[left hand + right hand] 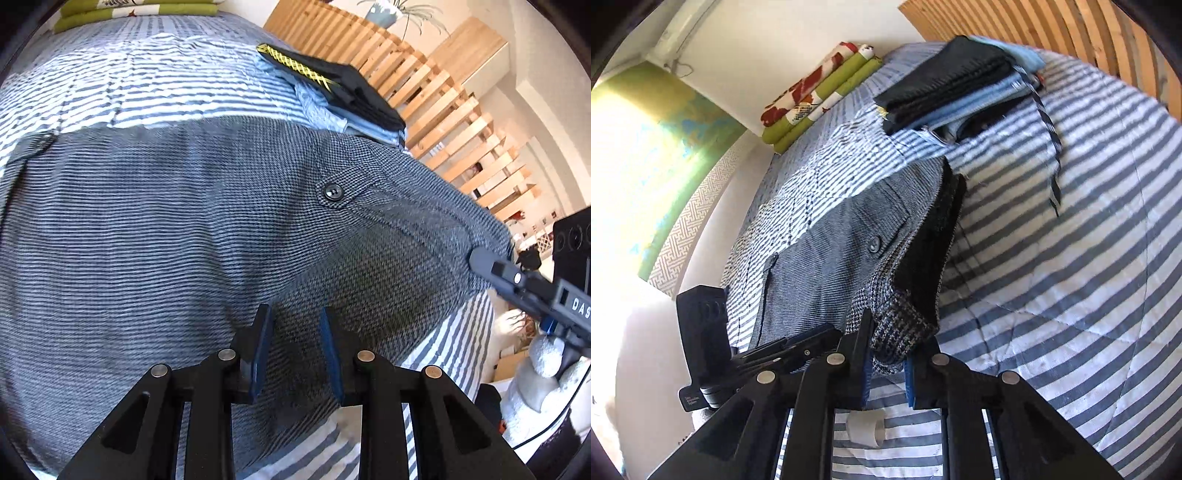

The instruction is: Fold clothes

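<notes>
The grey trousers [207, 229] lay flat on the striped bed [1071, 258]. Right gripper [886, 365] was clenched on a corner (soft, limp cloth; edges are best gripped); left gripper [295, 347] hovered part-open above, grasping nothing.

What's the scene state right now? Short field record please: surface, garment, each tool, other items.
surface: blue-and-white striped quilt on a bed
garment: grey woven trousers with a dark button, spread flat, one corner lifted
right tool: shut on the trousers' corner
left tool: jaws apart above the trousers, gripping nothing
other: stack of folded black and light-blue clothes near the wooden slatted headboard; folded green floral bedding by the wall
</notes>
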A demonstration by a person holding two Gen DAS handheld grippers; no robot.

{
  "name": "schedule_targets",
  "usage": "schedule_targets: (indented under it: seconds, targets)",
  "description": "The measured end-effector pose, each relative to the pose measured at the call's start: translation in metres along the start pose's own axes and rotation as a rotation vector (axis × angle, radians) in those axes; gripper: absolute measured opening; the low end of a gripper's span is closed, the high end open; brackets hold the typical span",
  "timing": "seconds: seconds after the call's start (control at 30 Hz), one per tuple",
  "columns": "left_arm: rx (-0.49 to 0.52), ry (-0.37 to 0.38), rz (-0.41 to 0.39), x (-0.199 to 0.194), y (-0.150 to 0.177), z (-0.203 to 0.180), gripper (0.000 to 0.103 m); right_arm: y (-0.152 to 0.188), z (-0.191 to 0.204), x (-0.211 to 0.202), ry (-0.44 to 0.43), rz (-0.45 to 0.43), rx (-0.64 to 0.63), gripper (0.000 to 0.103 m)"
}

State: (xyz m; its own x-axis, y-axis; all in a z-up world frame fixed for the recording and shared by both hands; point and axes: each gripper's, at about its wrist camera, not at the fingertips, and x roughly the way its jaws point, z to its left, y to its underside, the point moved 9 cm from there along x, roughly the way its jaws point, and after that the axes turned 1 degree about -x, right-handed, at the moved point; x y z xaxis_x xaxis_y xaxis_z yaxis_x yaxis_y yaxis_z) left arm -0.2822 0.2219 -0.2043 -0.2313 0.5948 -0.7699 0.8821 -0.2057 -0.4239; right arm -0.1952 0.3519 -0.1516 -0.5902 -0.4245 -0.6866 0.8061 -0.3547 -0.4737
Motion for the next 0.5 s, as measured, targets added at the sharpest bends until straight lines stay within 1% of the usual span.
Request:
schedule_targets:
  seconds: [0.07, 0.13, 0.27, 0.4, 0.47, 0.5]
  targets:
    - [-0.026, -0.005, -0.035, -0.020, 0.004, 0.014, 0.028, -0.006, 0.023, -0.003, 0.013, -0.019, -0.070, 0.012]
    - [-0.075, -0.002, -0.064, -0.044, 0.006, 0.034, 0.028, -0.011, 0.048, -0.004, 0.029, -0.032, -0.147, 0.012]
    - [-0.132, -0.030, -0.140, -0.100, 0.016, 0.080, 0.029, -0.013, 0.106, 0.004, 0.032, -0.033, -0.284, 0.011]
    - [-0.209, -0.075, -0.198, -0.143, 0.023, 0.128, 0.029, 0.001, 0.169, 0.022, 0.012, -0.018, -0.432, 0.011]
    - [-0.244, -0.080, -0.199, -0.155, 0.023, 0.148, 0.029, 0.015, 0.196, 0.032, -0.018, 0.002, -0.485, 0.011]
    - [-0.243, -0.090, -0.197, -0.156, 0.023, 0.154, 0.029, 0.023, 0.209, 0.037, -0.037, 0.013, -0.511, 0.010]
